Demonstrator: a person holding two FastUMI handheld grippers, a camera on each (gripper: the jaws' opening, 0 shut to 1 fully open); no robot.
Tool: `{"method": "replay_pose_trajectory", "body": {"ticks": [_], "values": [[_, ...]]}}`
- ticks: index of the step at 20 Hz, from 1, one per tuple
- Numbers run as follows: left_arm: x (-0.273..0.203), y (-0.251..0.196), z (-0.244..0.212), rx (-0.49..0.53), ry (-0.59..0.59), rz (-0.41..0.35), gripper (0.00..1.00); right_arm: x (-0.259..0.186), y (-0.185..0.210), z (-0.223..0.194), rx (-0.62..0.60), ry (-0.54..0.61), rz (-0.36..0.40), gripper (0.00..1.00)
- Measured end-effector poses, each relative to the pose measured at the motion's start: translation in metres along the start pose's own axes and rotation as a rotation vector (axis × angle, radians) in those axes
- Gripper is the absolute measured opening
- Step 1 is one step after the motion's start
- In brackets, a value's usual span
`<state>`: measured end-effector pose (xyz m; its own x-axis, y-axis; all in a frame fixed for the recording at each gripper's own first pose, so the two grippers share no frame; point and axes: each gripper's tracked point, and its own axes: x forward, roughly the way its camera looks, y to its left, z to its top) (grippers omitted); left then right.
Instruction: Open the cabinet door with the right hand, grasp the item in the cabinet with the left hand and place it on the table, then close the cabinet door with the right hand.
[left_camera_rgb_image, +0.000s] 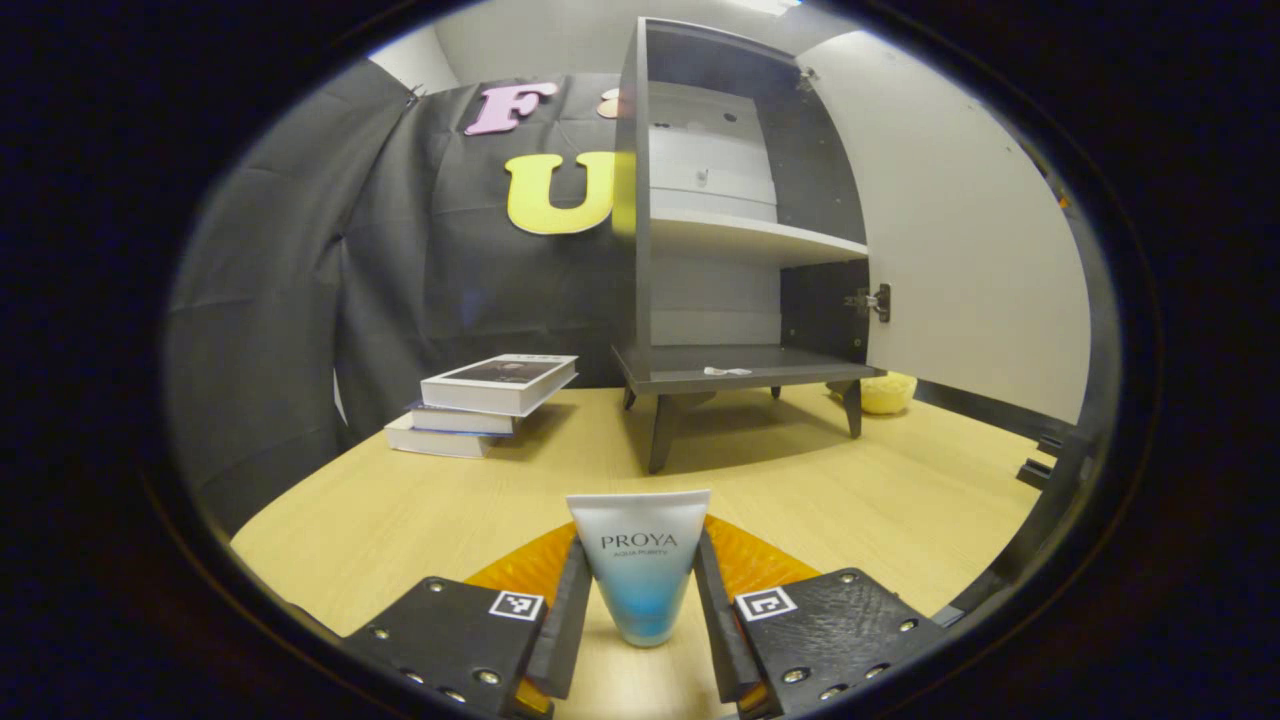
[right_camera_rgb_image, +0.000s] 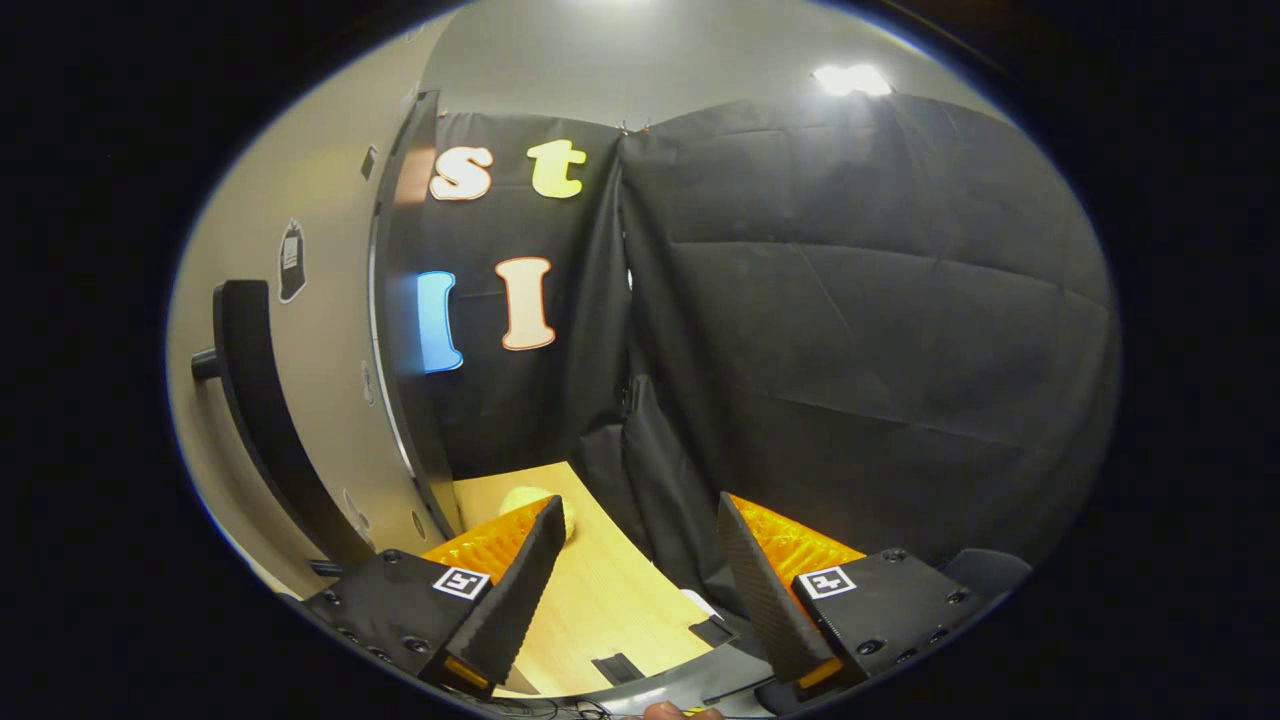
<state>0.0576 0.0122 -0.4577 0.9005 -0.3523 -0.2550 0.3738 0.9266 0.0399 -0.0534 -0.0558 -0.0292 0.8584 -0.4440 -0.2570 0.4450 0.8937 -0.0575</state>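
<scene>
**Tube at the table, door open**

In the left gripper view the left gripper (left_camera_rgb_image: 640, 600) has its two fingers (left_camera_rgb_image: 563, 615) closed against the sides of a tube (left_camera_rgb_image: 640, 560), one on each flank. The tube stands cap down, its wide crimped end up, with the cap at or just above the table (left_camera_rgb_image: 400, 510); whether it touches the wood cannot be told.

Beyond the tube stands the cabinet (left_camera_rgb_image: 700, 250) on short legs, well apart from the gripper. Its door (left_camera_rgb_image: 960, 240) is swung open to the right, hinges showing along the inner edge. The upper shelf (left_camera_rgb_image: 750, 235) is bare, and a small white scrap (left_camera_rgb_image: 727, 371) lies on the bottom board. To the left of the cabinet a stack of books (left_camera_rgb_image: 485, 405) lies on the table, the top one skewed. A yellow lump (left_camera_rgb_image: 887, 392) sits on the table behind the cabinet's right leg.

In the right gripper view the right gripper (right_camera_rgb_image: 640, 570) has its fingers spread wide, with nothing between them. The door (right_camera_rgb_image: 310, 350) stands just to its left, seen nearly edge-on, with its dark bar handle (right_camera_rgb_image: 260, 400) on the pale face. The table (right_camera_rgb_image: 600, 610) lies below the fingers, and the yellow lump (right_camera_rgb_image: 535, 500) shows just behind the left finger.
</scene>
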Motion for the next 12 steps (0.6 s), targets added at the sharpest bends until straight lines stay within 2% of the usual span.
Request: {"method": "replay_pose_trajectory", "body": {"ticks": [5, 6, 9, 11, 12], "values": [[-0.004, -0.001, -0.008, 0.007, -0.003, 0.008, 0.55, 0.003, -0.008, -0.003, 0.040, 0.002, -0.027, 0.94], [-0.005, -0.001, -0.008, 0.009, -0.003, 0.005, 0.59, 0.003, -0.007, -0.004, 0.040, 0.002, -0.028, 0.92], [-0.008, -0.001, 0.000, 0.021, -0.011, 0.015, 0.58, 0.005, -0.006, -0.006, 0.036, 0.003, -0.029, 0.92], [-0.011, 0.003, 0.012, 0.047, -0.029, 0.027, 0.86, 0.006, -0.010, -0.007, 0.047, 0.009, -0.030, 0.92], [-0.013, 0.004, 0.017, 0.053, -0.033, 0.028, 0.88, 0.006, -0.013, -0.007, 0.056, 0.008, -0.035, 0.96]]}}
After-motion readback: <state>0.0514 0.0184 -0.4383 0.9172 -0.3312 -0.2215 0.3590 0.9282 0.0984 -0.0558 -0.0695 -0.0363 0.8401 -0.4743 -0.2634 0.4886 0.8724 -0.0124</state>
